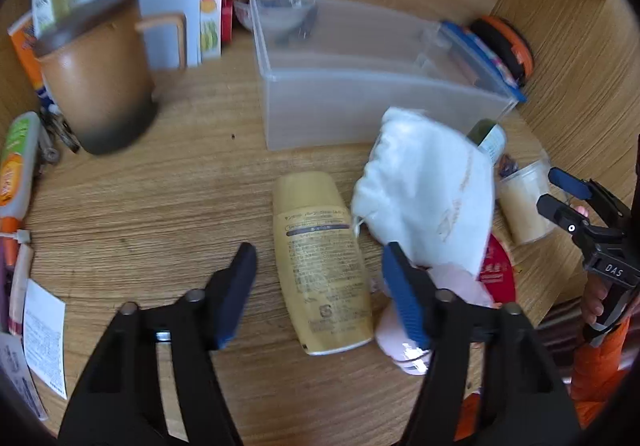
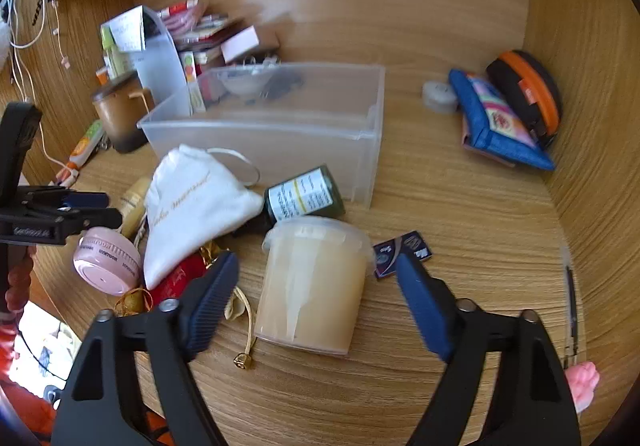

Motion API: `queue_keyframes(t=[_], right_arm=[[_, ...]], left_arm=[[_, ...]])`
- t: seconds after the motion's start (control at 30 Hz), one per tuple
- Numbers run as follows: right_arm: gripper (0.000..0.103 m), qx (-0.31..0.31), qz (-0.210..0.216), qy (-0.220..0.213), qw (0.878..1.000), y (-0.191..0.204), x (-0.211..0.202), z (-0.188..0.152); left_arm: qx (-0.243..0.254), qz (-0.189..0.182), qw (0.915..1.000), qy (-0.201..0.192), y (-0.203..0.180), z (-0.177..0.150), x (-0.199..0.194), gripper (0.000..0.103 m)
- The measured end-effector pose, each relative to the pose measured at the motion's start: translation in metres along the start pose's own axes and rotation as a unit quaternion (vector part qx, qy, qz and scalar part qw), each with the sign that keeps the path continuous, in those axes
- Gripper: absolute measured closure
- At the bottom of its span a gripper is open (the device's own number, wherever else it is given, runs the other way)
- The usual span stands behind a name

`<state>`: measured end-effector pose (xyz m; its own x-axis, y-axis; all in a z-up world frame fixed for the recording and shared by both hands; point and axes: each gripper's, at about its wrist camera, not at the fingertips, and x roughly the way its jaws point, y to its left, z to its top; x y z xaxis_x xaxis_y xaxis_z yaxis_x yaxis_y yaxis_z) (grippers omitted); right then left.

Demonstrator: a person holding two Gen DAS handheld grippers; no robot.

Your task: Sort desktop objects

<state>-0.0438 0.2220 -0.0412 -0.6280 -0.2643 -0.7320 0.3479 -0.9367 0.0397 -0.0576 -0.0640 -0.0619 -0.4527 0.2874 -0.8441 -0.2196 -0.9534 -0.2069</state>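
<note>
My left gripper [image 1: 318,266] is open, its fingers on either side of a yellow lotion bottle [image 1: 320,258] lying flat on the wooden desk. A white drawstring pouch [image 1: 428,190] lies right of the bottle, over a pink jar [image 1: 400,330] and a red packet [image 1: 496,270]. My right gripper [image 2: 316,274] is open around a translucent lidded tub [image 2: 316,282] of pale paste, not touching it. A dark green jar [image 2: 304,198] lies behind the tub. A clear plastic bin [image 2: 280,138] stands behind them. The right gripper also shows in the left wrist view [image 1: 560,194].
A brown mug [image 1: 96,74] stands far left, with a tube [image 1: 16,166], papers and boxes around it. A blue pouch [image 2: 500,122] and an orange-black case [image 2: 528,94] lean in the right corner. A small dark packet [image 2: 400,250] and a gold trinket [image 2: 242,360] lie near the tub.
</note>
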Motion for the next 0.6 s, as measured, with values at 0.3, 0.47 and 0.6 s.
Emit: queue_keyframes(t=[0.3, 0.47, 0.6], right_arm=[[0.037, 0.005, 0.013, 0.041, 0.999, -0.007, 0.021, -0.002], [0.037, -0.001, 0.017, 0.055, 0.998, -0.007, 0.032, -0.001], [0.037, -0.004, 0.021, 0.067, 0.998, -0.006, 0.041, 0.000]], left_arm=[[0.002, -0.002, 0.9997, 0.023, 0.005, 0.008, 0.014, 0.043], [0.000, -0.001, 0.9997, 0.023, 0.008, 0.017, 0.019, 0.043], [0.003, 0.006, 0.9996, 0.028, 0.006, 0.025, 0.024, 0.043]])
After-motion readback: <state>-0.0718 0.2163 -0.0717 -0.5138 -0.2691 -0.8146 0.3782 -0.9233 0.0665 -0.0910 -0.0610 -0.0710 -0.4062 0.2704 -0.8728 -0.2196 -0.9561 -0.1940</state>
